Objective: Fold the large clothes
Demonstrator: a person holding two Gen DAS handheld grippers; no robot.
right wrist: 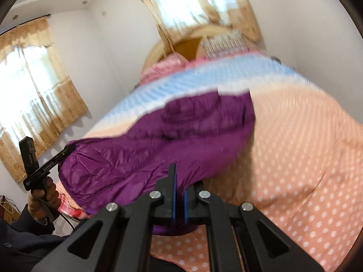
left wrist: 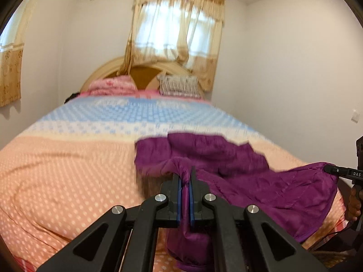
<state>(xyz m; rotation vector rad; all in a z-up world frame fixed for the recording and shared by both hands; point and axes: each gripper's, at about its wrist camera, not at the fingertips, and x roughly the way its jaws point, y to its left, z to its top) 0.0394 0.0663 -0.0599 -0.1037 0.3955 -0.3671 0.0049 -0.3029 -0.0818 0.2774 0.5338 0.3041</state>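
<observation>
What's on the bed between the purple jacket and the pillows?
Only bedspread, peach then blue; left wrist view shows it from purple jacket to pillows.

A bed under a dotted peach, white and blue cover bears a purple garment partly lying on it, with pillows at its head.

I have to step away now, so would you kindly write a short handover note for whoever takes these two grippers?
Left gripper: shut on a bunched edge of the purple garment.
Right gripper: shut on another edge of it.
The near side of the garment is lifted between both grippers; the far part lies crumpled on the bed.
Done: both edges gripped and raised.
Left: no neat fold shows yet; probably carry the held edge over, lay it flat and finish folding.
</observation>
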